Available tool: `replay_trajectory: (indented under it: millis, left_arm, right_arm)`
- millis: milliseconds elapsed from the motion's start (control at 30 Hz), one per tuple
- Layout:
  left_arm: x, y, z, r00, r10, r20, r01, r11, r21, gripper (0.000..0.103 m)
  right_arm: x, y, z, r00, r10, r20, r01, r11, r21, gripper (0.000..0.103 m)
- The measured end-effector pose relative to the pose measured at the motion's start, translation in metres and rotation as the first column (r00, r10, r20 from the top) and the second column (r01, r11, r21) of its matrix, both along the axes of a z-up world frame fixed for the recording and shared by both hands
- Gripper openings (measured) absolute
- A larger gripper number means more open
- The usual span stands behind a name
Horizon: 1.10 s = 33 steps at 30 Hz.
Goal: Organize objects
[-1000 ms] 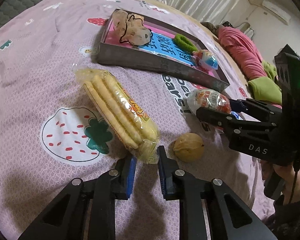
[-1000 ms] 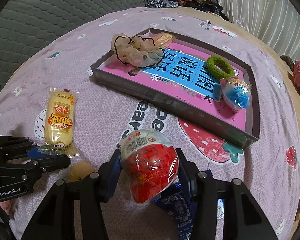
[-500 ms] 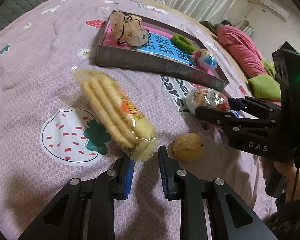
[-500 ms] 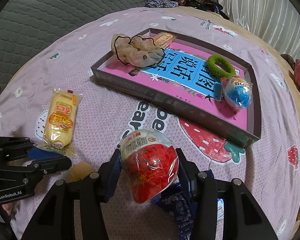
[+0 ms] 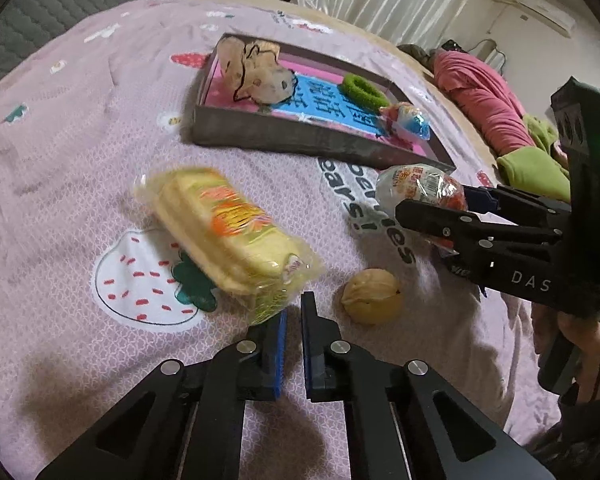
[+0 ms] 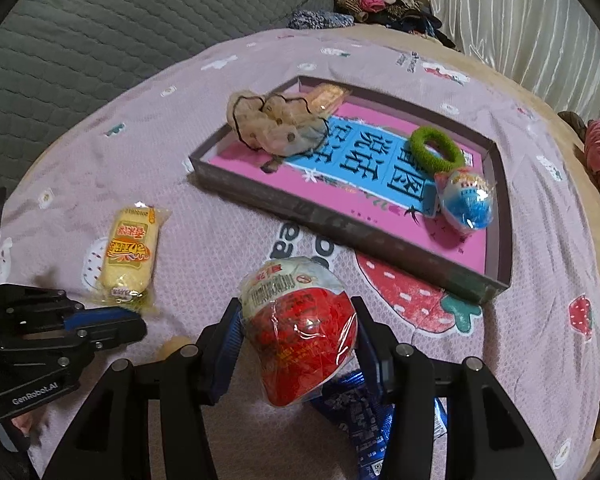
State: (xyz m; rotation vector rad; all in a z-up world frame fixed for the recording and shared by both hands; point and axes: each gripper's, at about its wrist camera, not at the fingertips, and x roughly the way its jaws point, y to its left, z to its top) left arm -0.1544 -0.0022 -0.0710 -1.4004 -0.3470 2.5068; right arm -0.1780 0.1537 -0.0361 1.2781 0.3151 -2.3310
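My left gripper [image 5: 293, 312] is shut on the near end of a yellow snack pack [image 5: 228, 232], whose front end is lifted and blurred; it also shows in the right wrist view [image 6: 130, 250]. My right gripper [image 6: 296, 322] is shut on a red and white wrapped egg [image 6: 300, 336], held above the bedsheet; it also shows in the left wrist view [image 5: 418, 190]. A shallow box [image 6: 340, 226] with a pink floor lies beyond and holds a beige scrunchie [image 6: 276, 124], a green hair tie [image 6: 436, 148] and a blue wrapped egg [image 6: 470, 202].
A walnut [image 5: 372, 296] lies on the pink bedsheet between the grippers. A blue packet [image 6: 360, 420] lies under my right gripper. A grey headboard [image 6: 100, 32] stands at the back left, and pink and green bedding [image 5: 496, 116] is piled at the far right.
My left gripper has closed on the near end of the yellow snack pack and the pack has shifted and lifted. My right gripper still holds the red egg in about the same place.
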Motion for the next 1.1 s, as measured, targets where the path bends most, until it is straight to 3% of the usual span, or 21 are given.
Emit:
replay_trajectory:
  millis: [633,1100]
  left_arm:
    - [0.007,0.008,0.027,0.998,-0.016,-0.064,0.015,1.000,-0.014,0.006]
    - [0.015,0.013,0.074,0.990,-0.011,-0.141,0.006,0.999,-0.033,0.006]
  right_arm:
    - [0.008,0.008,0.030,0.998,-0.010,-0.054,0.007,0.999,-0.054,0.052]
    - [0.022,0.017,0.066,0.994,-0.017,-0.110,0.005,0.994,-0.111,0.052]
